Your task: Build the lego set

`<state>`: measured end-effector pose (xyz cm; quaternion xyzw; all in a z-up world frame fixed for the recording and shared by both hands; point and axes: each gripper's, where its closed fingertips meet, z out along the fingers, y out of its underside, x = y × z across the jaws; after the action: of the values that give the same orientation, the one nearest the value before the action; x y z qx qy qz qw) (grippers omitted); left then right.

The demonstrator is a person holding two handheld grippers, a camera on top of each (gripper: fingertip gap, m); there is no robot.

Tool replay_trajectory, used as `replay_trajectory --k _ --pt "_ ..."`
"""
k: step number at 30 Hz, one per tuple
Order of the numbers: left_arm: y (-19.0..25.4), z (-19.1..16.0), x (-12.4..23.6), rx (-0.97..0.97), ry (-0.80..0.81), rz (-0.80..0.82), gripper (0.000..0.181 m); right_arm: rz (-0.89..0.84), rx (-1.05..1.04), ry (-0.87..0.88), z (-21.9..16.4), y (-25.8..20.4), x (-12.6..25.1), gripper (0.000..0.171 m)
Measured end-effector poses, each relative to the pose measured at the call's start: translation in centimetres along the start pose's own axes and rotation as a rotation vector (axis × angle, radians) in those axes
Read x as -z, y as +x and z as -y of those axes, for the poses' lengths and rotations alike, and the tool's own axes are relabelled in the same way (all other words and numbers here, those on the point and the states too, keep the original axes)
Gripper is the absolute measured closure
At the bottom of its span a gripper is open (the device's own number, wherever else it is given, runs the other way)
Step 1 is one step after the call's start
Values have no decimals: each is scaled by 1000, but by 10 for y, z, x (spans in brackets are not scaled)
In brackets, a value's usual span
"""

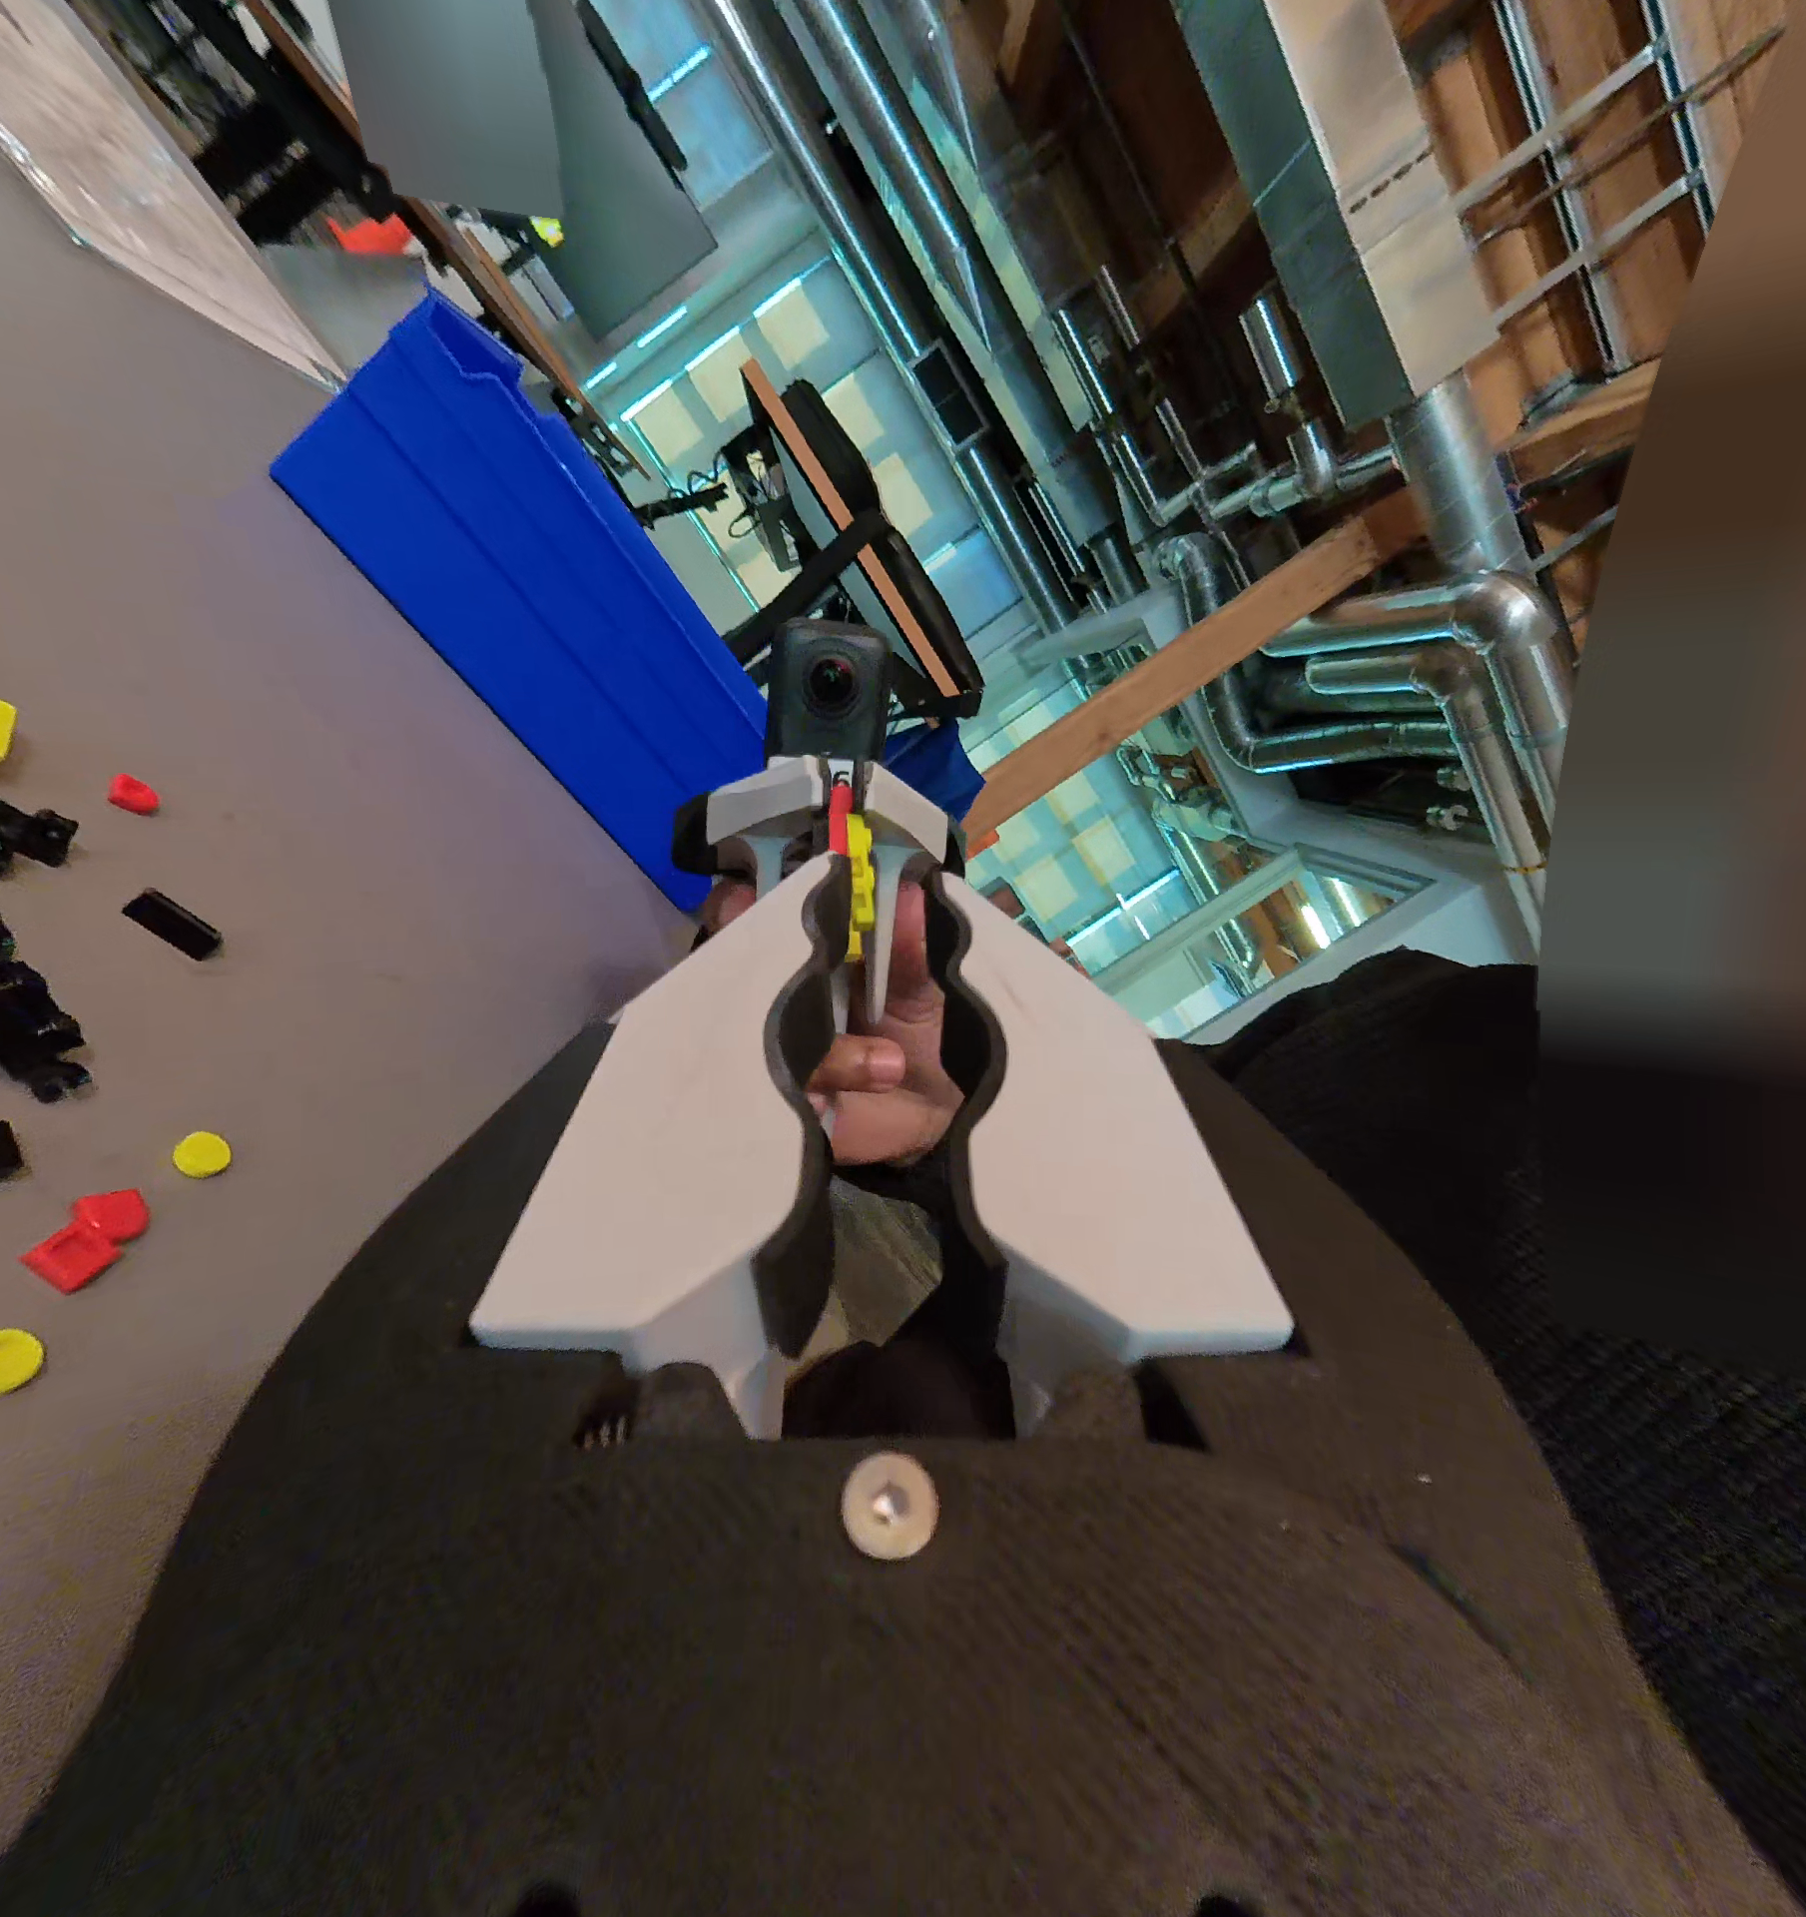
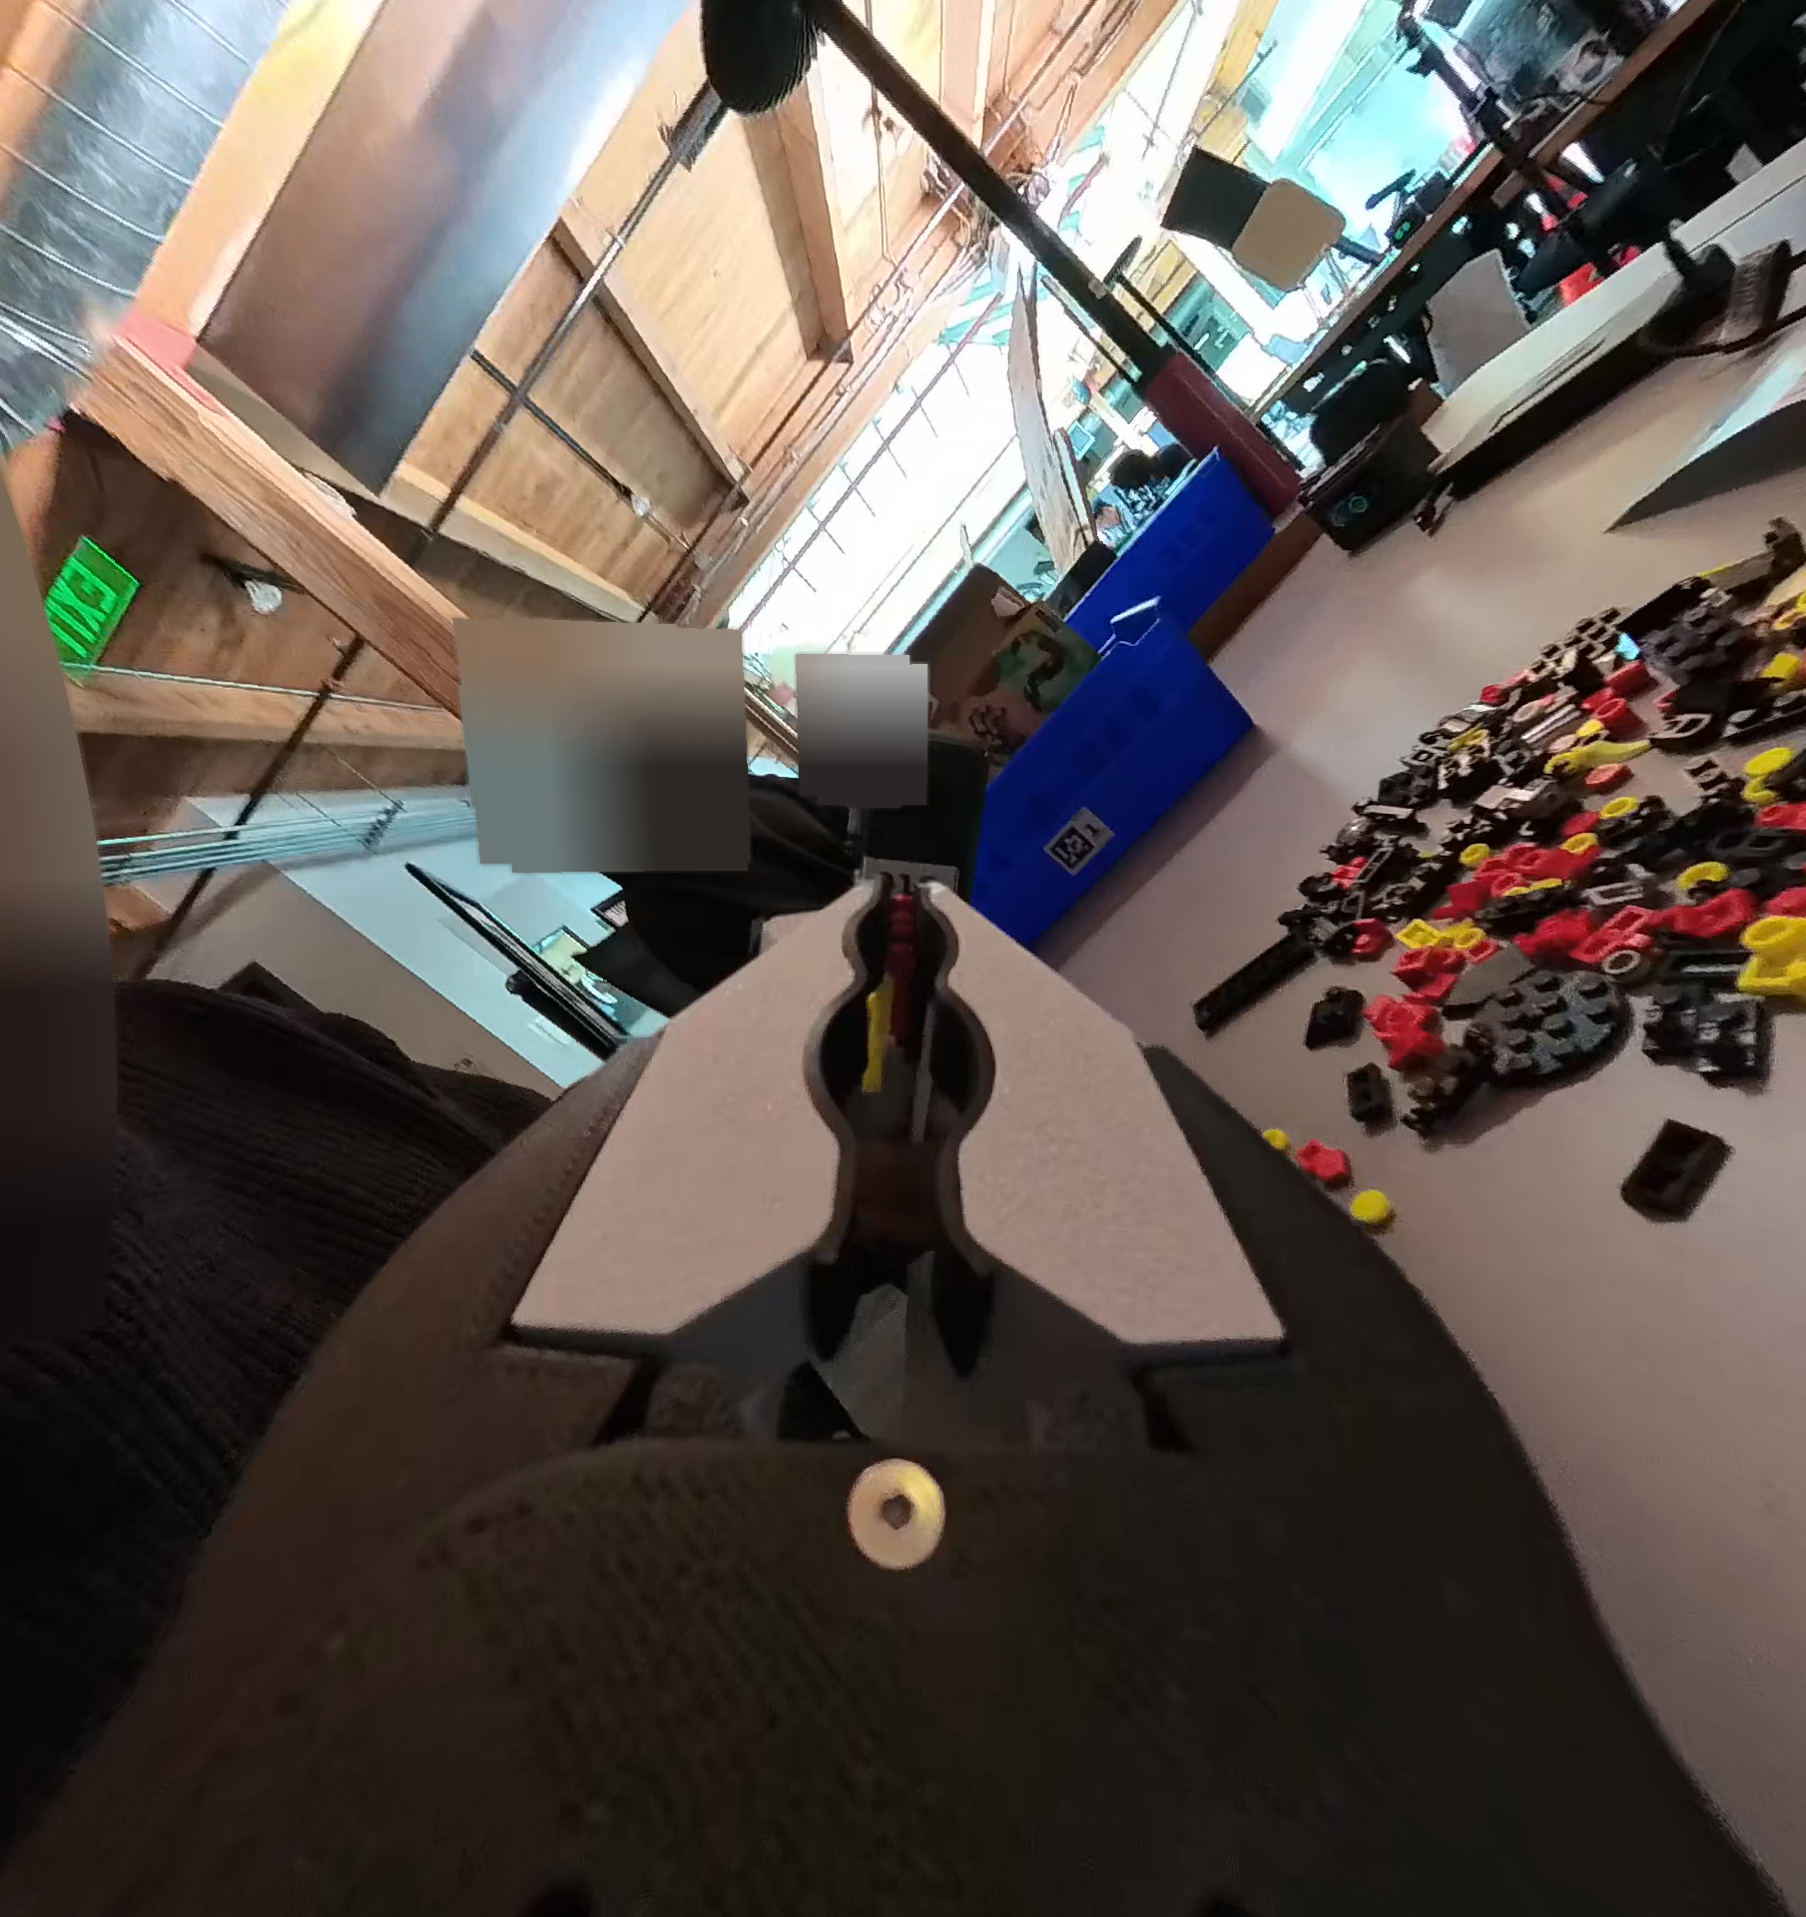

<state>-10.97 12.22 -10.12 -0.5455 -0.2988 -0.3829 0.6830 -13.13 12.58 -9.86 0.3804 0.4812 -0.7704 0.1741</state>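
Note:
Both grippers are lifted off the table and face each other tip to tip. My left gripper has its jaws nearly together around a thin yellow piece. The right gripper shows beyond it, with a red piece in its tips. In the right wrist view my right gripper is shut on the red studded piece. The yellow piece sits just behind the red one and touches it. How firmly the two pieces are joined is hidden by the fingers.
Loose black, red and yellow pieces lie on the grey table, as a large pile in the right wrist view. A blue bin stands at the table's far side and also shows in the right wrist view. A person's hand holds the right gripper. My two grippers' fingertips are within a few centimetres of each other.

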Motion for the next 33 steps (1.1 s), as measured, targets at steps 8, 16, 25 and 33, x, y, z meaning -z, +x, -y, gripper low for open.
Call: replay_trajectory --k 8,16,25,33 --pt "-12 -13 0 41 -82 57 181 -21 86 -93 -8 3 0 170" --pt "-5 -11 -3 -21 -62 45 181 -8 24 -24 5 7 6 139" --pt "-7 -9 0 -23 -62 63 181 99 -81 -60 -8 -3 2 162" --pt "-10 -17 2 -163 -177 126 181 120 -118 -114 -14 -2 4 164"
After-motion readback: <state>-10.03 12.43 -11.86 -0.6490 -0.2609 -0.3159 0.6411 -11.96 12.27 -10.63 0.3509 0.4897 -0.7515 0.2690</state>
